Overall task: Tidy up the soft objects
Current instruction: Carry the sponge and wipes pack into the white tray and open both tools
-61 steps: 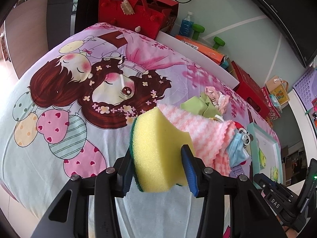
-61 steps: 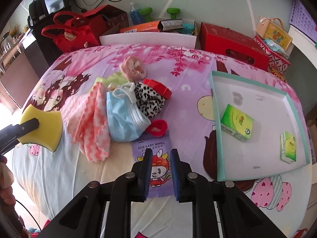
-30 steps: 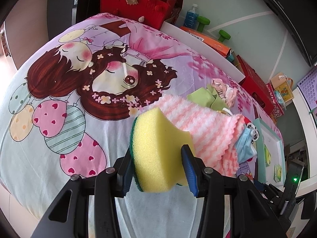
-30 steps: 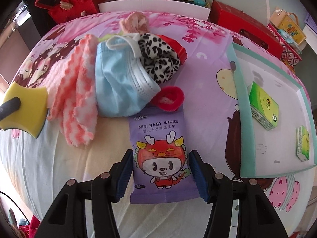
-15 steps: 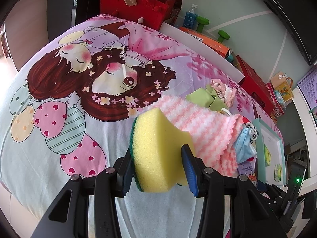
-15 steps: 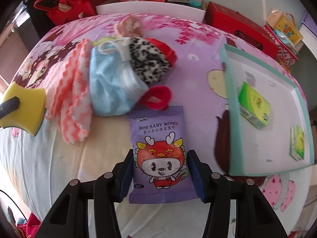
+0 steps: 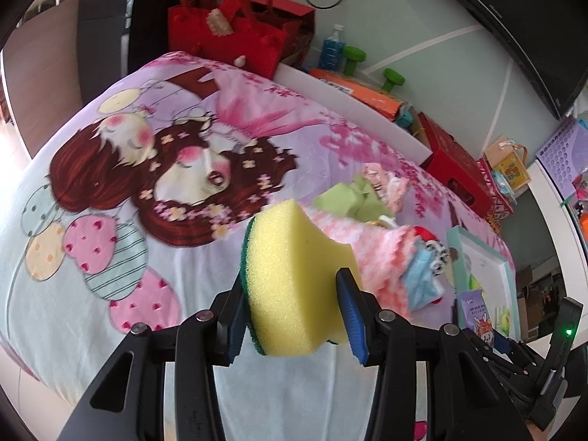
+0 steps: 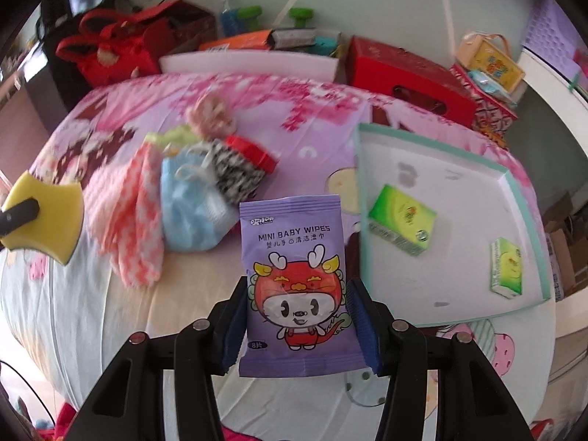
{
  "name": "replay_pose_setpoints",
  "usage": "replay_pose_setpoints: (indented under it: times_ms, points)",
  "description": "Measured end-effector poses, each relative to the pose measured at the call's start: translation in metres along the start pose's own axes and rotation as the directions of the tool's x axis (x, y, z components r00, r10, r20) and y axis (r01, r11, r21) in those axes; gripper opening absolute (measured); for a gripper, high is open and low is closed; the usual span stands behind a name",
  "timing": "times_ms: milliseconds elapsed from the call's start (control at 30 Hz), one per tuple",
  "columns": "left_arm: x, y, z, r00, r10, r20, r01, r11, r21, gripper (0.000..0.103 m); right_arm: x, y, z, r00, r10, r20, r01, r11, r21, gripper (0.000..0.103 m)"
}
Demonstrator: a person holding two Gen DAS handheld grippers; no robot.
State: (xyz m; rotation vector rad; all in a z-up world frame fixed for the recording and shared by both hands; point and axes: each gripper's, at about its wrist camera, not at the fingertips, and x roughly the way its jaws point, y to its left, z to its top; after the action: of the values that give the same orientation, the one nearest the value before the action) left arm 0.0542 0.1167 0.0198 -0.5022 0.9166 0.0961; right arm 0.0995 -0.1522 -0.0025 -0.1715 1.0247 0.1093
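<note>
Both hand-held grippers carry a load above the cartoon-print bedspread point(image 8: 92, 312). The right gripper point(image 8: 296, 316) is clamped across the short width of the purple baby-wipes pack point(image 8: 294, 279); the pack's long axis runs along the fingers, toward 12 o'clock in the right wrist view, and it hangs clear of the cloth. The left gripper point(image 7: 294, 316) is clamped on the yellow sponge point(image 7: 294, 279), whose green scouring face lies against the pad at 9 o'clock.

The white tray point(image 8: 362, 198) with the teal rim lies at about 2 o'clock from the right gripper, near it, and already holds two green tissue packs point(image 8: 402, 218). From the left gripper the same tray sits far out at 3 o'clock, beyond the pile of soft things (pink fleece cloth point(image 8: 137, 205), blue face mask point(image 8: 191, 209), spotted fabric), so the right hand is the nearer.

The step in hand appears to be carrying the wipes to the tray. That move would call for a swing toward 2 o'clock, with the pack passing lengthwise over the near rim.
</note>
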Motion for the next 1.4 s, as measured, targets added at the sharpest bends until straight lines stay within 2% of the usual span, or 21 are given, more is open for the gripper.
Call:
replay_pose_setpoints:
  times_ms: [133,300,400,600,733,933,1033,1200,1267,1400]
  points:
    - [-0.001,-0.031,0.007,0.999,-0.034,0.009,0.033,0.998,0.061,0.047,-0.007,-0.027,0.006,0.999,-0.016,0.036,0.013,0.996,0.091,0.055]
    - [0.005,-0.083,0.02,0.996,-0.09,0.001,0.089,0.985,0.145,0.047,-0.011,-0.065,0.015,0.995,-0.079,0.055,0.067,0.976,0.207,0.055]
    - [0.011,-0.113,0.026,0.991,-0.13,-0.012,0.13,0.975,0.182,0.047,-0.009,-0.088,0.02,0.989,-0.143,0.042,0.129,0.961,0.244,0.055]
    - [0.039,-0.181,0.029,0.977,-0.198,-0.082,0.213,0.939,0.271,0.047,0.001,-0.125,0.025,0.981,-0.191,0.014,0.178,0.934,0.311,0.055]
    - [0.065,-0.218,0.026,0.962,-0.234,-0.141,0.266,0.918,0.295,0.047,0.011,-0.145,0.026,0.978,-0.21,0.003,0.195,0.915,0.353,0.055]
    - [0.095,-0.256,0.02,0.944,-0.288,-0.162,0.326,0.895,0.304,0.048,0.027,-0.166,0.019,0.973,-0.23,0.001,0.212,0.898,0.387,0.055]
    - [0.115,-0.274,0.014,0.937,-0.3,-0.177,0.343,0.882,0.322,0.048,0.034,-0.179,0.016,0.978,-0.208,0.007,0.185,0.886,0.424,0.055]
    - [0.14,-0.294,0.008,0.928,-0.319,-0.193,0.367,0.877,0.31,0.048,0.037,-0.19,0.019,0.963,-0.27,0.018,0.237,0.873,0.426,0.055]
    - [0.148,-0.299,0.005,0.927,-0.32,-0.196,0.368,0.878,0.307,0.048,0.04,-0.196,0.018,0.965,-0.26,0.021,0.223,0.866,0.447,0.055]
    - [0.163,-0.309,0.0,0.93,-0.308,-0.202,0.359,0.879,0.313,0.048,0.047,-0.204,0.016,0.958,-0.287,0.001,0.255,0.854,0.453,0.055]
